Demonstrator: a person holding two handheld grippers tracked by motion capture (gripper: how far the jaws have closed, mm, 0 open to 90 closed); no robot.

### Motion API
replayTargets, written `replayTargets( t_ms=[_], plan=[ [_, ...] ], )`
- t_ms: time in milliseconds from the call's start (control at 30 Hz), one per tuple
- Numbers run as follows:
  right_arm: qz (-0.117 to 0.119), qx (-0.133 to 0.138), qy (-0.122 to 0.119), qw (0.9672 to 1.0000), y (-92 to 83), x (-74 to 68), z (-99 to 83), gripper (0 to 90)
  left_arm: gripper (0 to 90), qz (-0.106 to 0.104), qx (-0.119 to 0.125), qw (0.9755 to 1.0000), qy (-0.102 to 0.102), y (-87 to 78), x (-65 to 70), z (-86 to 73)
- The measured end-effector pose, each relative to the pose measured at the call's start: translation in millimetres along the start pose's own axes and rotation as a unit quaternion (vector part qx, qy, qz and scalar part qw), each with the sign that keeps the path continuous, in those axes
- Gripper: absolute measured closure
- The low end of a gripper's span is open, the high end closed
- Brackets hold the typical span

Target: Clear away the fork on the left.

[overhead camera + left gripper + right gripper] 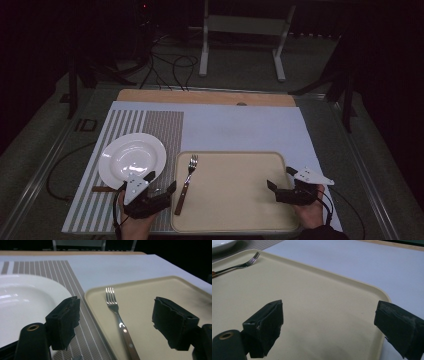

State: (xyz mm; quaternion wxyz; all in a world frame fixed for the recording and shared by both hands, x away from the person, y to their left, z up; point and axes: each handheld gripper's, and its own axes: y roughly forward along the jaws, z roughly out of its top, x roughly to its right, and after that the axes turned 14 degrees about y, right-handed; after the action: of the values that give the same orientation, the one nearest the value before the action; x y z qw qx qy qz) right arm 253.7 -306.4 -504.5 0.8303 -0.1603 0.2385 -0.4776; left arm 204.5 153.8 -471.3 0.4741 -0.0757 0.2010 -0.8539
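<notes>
Nothing is looking done yet: we are holding both grippers, left [162, 182] and right [280, 177], wide open and empty, fork [187, 182] lying untouched on the tray [235, 225] beside the plate [131, 157].

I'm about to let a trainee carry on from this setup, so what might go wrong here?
1. The fork lies flat near the tray's left rim, so the open left gripper may struggle to get a jaw under it, or may scrape it along.
2. The plate sits right beside that gripper; a sideways move might knock it.
3. The open right gripper hovers over the tray's right side and might shove it.
</notes>
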Motion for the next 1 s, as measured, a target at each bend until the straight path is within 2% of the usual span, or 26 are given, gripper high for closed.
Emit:
replayTargets(
  t_ms=[133, 200, 367, 433, 467, 533, 667, 800, 1000],
  plan=[
    [0.001, 0.000, 0.001, 1.0000, -0.2, 0.2, 0.1, 8.6, 16.8, -0.007, -0.003, 0.9999, 0.007, -2.9, -14.4, 12.6],
    [0.001, 0.000, 0.001, 1.0000, -0.2, 0.3, 0.1, 8.6, 15.8, -0.003, -0.004, 0.9999, 0.010, -4.0, -17.4, 14.9],
    [0.003, 0.000, 0.001, 1.0000, 0.3, 0.9, 0.2, 8.6, 13.7, 0.012, -0.002, 0.9997, 0.020, -11.9, -38.3, 26.6],
    [0.003, 0.000, 0.001, 1.0000, 0.5, 1.0, 0.1, 8.6, 10.6, 0.015, 0.000, 0.9995, 0.028, -13.8, -46.6, 30.4],
    [0.003, 0.000, 0.001, 1.0000, 0.5, 0.9, 0.1, 8.6, 8.9, 0.015, 0.000, 0.9995, 0.028, -13.8, -46.6, 30.4],
    [0.004, 0.000, 0.001, 1.0000, 0.2, 0.8, -0.1, 8.6, 5.5, 0.021, 0.002, 0.9991, 0.038, -16.8, -59.8, 34.8],
    [0.004, 0.000, 0.004, 1.0000, 0.1, 0.9, -0.1, 8.6, 1.3, 0.017, 0.003, 0.9987, 0.047, -18.7, -75.7, 37.8],
    [0.004, 0.001, 0.003, 1.0000, 0.3, 0.6, -0.2, 8.6, 0.7, 0.016, 0.007, 0.9982, 0.057, -19.8, -84.9, 38.0],
    [0.003, 0.001, 0.004, 1.0000, -0.1, 0.6, -0.3, 8.6, 0.0, 0.005, 0.012, 0.9967, 0.080, -18.2, -91.9, 30.8]
  ],
)
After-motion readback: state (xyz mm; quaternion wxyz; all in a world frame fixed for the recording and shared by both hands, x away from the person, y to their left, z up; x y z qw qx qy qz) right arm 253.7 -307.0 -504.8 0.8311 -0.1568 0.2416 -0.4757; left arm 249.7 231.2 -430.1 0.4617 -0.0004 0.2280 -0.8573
